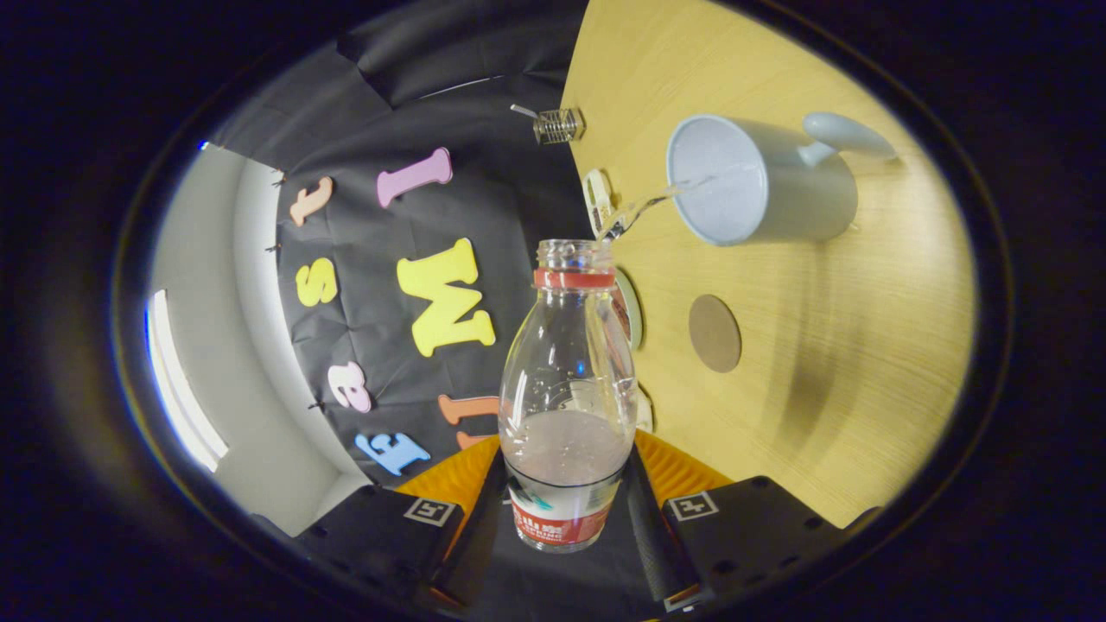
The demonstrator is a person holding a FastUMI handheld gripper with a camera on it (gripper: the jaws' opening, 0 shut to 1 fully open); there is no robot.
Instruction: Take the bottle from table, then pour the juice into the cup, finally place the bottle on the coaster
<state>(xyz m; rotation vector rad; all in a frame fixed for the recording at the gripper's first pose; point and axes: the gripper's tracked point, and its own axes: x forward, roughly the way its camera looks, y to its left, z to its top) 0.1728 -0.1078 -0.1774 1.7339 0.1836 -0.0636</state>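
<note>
Now tongs (566,510) grip 1 bottle (568,380), 1 cup (760,181), 1 coaster (715,333).

Against the black cloth wall (484,164), at the far edge of the wooden table (829,380), a small clear ribbed glass (558,126). Near it, a white object (596,200), perhaps a clip.

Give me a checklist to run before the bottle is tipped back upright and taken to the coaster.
1. Grip: gripper fingers press both sides of the clear plastic bottle: ok.
2. Stream lands inside the pale blue mug: ok.
3. Juice left in the bottle: some remains; enough poured: cannot tell.
4. Round brown coaster bare: ok.
5. Spill on the wooden table: none seen: ok.
6. Mug fill level: cannot tell.
</note>
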